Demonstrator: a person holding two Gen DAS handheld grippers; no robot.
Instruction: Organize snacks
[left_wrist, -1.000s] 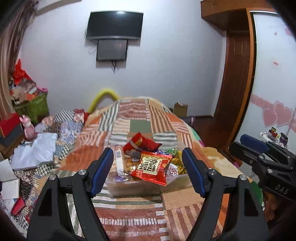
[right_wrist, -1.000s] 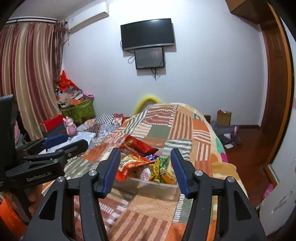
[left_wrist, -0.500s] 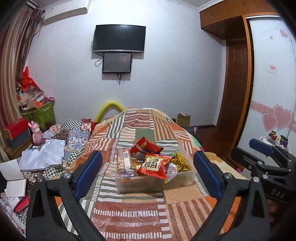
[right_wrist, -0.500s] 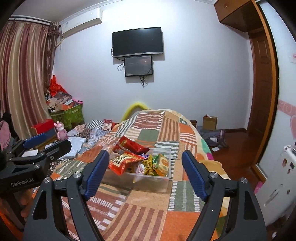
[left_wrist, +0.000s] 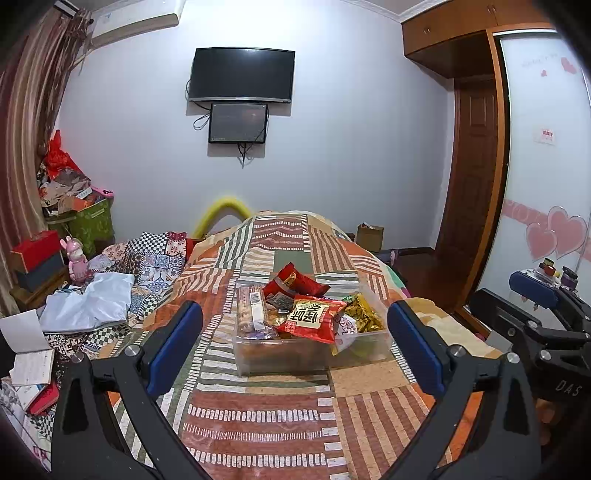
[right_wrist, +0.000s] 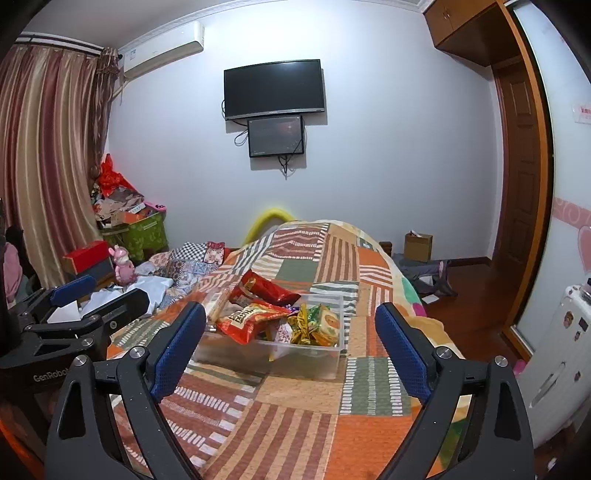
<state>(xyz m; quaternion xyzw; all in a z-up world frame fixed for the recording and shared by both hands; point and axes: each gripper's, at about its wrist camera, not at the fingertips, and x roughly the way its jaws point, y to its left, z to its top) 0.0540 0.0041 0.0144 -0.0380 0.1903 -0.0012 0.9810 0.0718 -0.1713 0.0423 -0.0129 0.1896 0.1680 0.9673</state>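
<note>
Clear plastic bin (left_wrist: 314, 354) brims with bright, crinkled snack packets (left_wrist: 314, 315).

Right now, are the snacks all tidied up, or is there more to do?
Mostly tidied, it seems. The snack packets, like the red bag and the gold packets, sit piled in the clear box on the patchwork bedspread. Nothing is in hand: the left claw is open and empty, the right claw is opening and empty. I see no loose snacks left on the bedspread.
</note>
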